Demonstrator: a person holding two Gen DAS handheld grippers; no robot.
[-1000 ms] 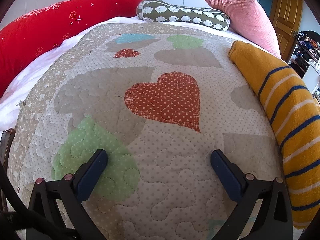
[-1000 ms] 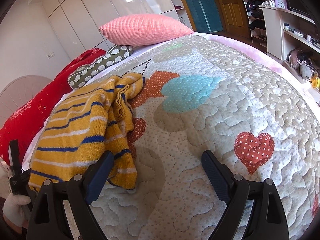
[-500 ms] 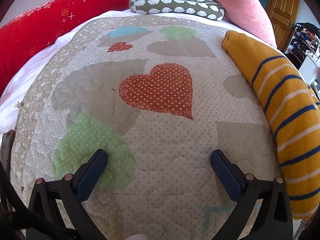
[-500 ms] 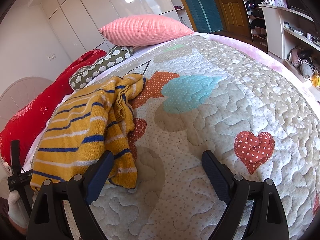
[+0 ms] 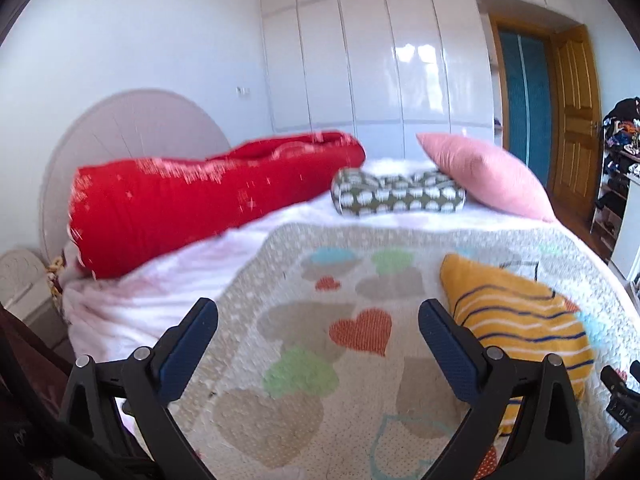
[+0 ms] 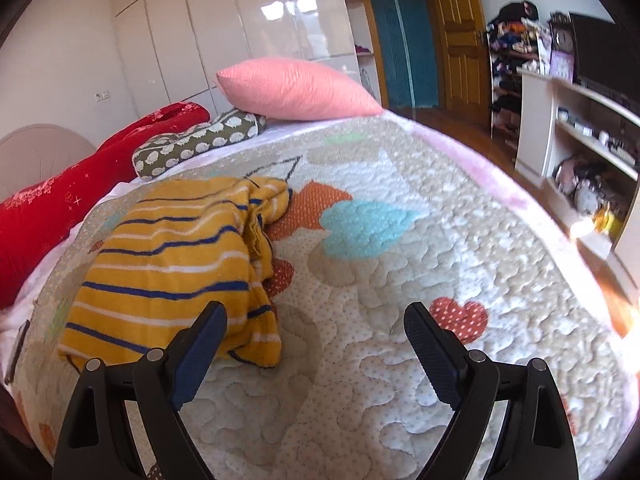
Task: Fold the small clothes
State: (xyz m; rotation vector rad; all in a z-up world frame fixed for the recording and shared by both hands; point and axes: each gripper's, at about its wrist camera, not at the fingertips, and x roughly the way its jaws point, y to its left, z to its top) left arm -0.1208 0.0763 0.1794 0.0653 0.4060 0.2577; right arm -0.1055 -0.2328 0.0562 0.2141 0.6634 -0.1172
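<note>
A yellow knit sweater [image 6: 172,264] with blue and white stripes lies folded over on the quilted bedspread [image 6: 400,280], left of centre in the right wrist view. In the left wrist view the sweater [image 5: 516,320] lies to the right, beyond the right finger. My left gripper [image 5: 318,320] is open, raised well above the bedspread [image 5: 320,400], holding nothing. My right gripper [image 6: 316,328] is open too, above the bed; its left finger [image 6: 202,354] overlaps the sweater's near hem in the image. Whether it touches the cloth I cannot tell.
A red rolled duvet [image 5: 192,208], a green patterned bolster [image 5: 396,196] and a pink pillow [image 5: 484,176] lie at the head of the bed. White wardrobes [image 5: 380,60] and a wooden door [image 5: 572,120] stand behind. Cluttered shelves [image 6: 580,140] stand right of the bed.
My left gripper has lifted and tilted up, so the room and headboard now show instead of only the quilt. The right gripper has drawn back slightly. The sweater has not moved.
</note>
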